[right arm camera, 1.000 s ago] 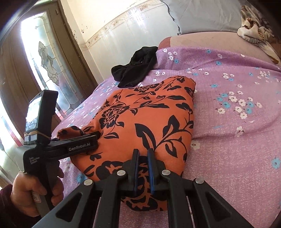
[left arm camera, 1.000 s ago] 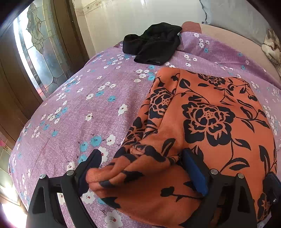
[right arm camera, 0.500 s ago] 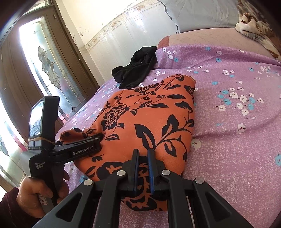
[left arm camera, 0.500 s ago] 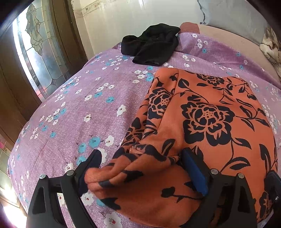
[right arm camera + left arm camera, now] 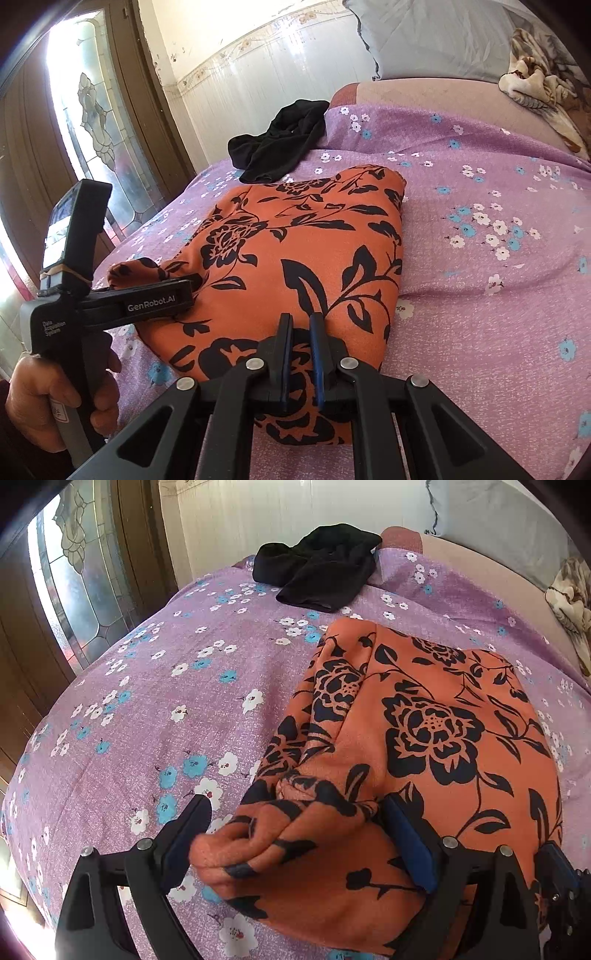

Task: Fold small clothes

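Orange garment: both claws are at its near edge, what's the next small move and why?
Probably close the left claw on the bunched corner of the orange garment between its open fingers. The right claw already looks pinched on the hem, so both can then lift together.

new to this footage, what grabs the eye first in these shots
The orange garment with black flowers, spread mid-bed on the purple floral bedsheet. Both grippers work its near edge: the left gripper wide around a bunched corner, the right gripper pinching it. A black garment lies beyond.

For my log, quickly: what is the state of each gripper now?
Left gripper: open, a bunch of the orange floral garment between its fingers.
Right gripper: shut on the garment's near edge.
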Available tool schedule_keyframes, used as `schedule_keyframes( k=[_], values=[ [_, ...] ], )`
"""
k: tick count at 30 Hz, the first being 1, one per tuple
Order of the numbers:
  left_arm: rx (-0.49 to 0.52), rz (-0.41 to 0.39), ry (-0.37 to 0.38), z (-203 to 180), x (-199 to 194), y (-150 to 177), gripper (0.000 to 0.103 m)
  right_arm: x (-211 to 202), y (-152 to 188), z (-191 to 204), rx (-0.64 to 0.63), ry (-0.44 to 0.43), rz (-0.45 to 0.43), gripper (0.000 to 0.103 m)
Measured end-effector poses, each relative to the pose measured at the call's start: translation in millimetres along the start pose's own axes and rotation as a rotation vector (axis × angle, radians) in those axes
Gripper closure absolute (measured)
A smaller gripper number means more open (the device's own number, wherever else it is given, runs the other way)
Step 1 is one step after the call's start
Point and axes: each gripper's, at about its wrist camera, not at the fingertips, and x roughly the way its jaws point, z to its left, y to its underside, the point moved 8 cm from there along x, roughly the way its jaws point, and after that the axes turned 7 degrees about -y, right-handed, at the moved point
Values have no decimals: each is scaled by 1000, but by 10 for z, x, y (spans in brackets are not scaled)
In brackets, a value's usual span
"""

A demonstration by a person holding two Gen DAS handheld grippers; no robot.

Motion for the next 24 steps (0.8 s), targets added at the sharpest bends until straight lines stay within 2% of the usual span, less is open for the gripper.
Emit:
schedule_keyframes(
  k=[5,10,13,14,15,16,17,18,21,22,24],
  values=[
    [-41,13,36,157,-85,-67,10,-21,-20,22,-6,18,17,91],
    [-72,-26,1,351,-164,-155,10,-107,-188,18,85,15,71,90],
    [-85,-34,-3,397,-177,-201,10,-209,-471,-35,115,26,-1,90],
    [-83,-34,-10,397,-164,-210,10,-223,-562,-65,124,27,-23,87],
    [-76,-27,-16,391,-134,-214,10,-201,-640,-113,136,37,-30,82],
    [-72,-11,-18,380,-92,-207,10,-156,-682,-179,153,57,-26,62],
    [-69,10,-15,361,-41,-190,9,-78,-679,-248,178,71,-8,26],
    [-66,35,-4,336,18,-169,9,30,-635,-301,203,62,25,17],
    [-63,124,72,221,169,-60,9,512,-198,-449,300,50,263,19],
    [-80,138,97,215,183,-50,9,531,-143,-485,340,39,239,19],
    [-104,148,125,243,167,-69,9,425,-216,-455,337,22,161,21]
  ],
)
